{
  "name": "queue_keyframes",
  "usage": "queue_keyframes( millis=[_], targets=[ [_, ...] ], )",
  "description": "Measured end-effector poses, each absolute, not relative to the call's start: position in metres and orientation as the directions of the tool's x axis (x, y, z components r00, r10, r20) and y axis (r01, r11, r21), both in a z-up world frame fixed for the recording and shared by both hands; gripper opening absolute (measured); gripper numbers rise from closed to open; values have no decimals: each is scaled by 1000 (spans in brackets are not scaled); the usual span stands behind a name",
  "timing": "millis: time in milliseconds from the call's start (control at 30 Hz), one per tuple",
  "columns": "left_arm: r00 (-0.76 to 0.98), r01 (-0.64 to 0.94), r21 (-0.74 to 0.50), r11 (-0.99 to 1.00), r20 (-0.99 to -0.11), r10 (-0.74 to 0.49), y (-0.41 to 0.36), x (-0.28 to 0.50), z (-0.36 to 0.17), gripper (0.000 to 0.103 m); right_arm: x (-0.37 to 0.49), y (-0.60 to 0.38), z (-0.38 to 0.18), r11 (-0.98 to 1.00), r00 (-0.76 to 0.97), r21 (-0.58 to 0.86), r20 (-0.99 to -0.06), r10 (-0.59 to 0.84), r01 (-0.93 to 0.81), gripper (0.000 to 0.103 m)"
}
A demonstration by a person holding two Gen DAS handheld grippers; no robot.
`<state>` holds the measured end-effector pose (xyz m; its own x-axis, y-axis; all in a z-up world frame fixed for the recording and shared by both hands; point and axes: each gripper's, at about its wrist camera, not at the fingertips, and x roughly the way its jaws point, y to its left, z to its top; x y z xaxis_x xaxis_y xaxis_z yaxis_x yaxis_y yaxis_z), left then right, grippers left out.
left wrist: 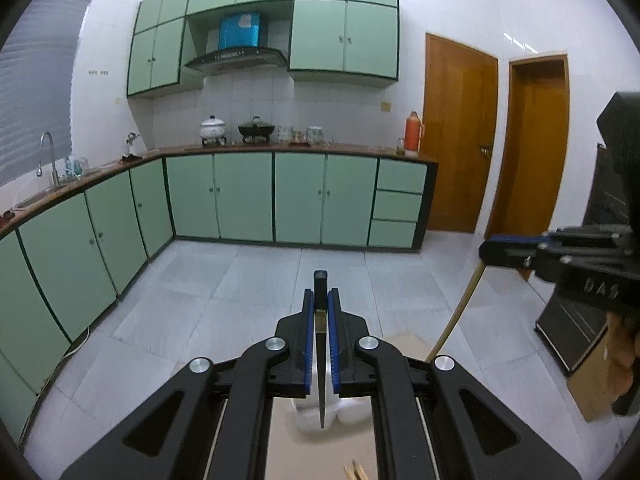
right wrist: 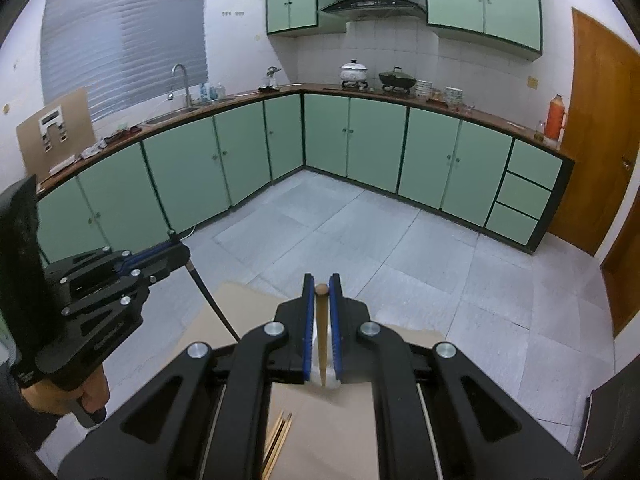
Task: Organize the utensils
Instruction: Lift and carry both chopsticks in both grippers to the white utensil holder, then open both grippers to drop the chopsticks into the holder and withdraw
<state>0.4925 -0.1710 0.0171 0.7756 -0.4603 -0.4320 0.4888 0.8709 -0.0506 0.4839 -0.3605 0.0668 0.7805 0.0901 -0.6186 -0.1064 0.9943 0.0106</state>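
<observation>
My left gripper (left wrist: 320, 300) is shut on a black chopstick (left wrist: 321, 360) that points down toward a white holder (left wrist: 316, 416) on a cardboard surface (left wrist: 280, 432). My right gripper (right wrist: 321, 292) is shut on a light wooden chopstick (right wrist: 321, 332), tip down over the cardboard (right wrist: 320, 432). The right gripper also shows in the left wrist view (left wrist: 490, 250), holding the wooden chopstick (left wrist: 456, 312). The left gripper shows in the right wrist view (right wrist: 180, 254) with the black chopstick (right wrist: 214, 304). Loose wooden chopsticks (right wrist: 280, 440) lie on the cardboard.
Green base cabinets (left wrist: 240, 196) and a countertop with pots (left wrist: 256, 128) run along the far walls. A tiled floor (right wrist: 360, 240) lies between. Wooden doors (left wrist: 460, 132) stand at the right. A dark rack (left wrist: 576, 312) and a cardboard box (left wrist: 596, 376) sit at the right.
</observation>
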Motion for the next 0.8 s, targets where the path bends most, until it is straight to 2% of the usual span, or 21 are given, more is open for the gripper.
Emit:
queue_keyframes(
  millis=[167, 533, 733, 800],
  targets=[
    [790, 480, -64, 875, -403, -462, -183, 525, 7, 7, 524, -370, 44, 997, 774, 15, -630, 65, -71, 6],
    [741, 468, -89, 879, -503, -446, -192, 561, -89, 7, 561, -390, -44, 998, 695, 62, -716, 59, -21, 6],
    [738, 443, -90, 892, -528, -420, -184, 563, -101, 8, 555, -395, -50, 996, 696, 83, -715, 68, -13, 12],
    [740, 441, -94, 892, -524, -421, -177, 560, -97, 13, 549, -398, -46, 996, 702, 94, -708, 76, -13, 15]
  ],
)
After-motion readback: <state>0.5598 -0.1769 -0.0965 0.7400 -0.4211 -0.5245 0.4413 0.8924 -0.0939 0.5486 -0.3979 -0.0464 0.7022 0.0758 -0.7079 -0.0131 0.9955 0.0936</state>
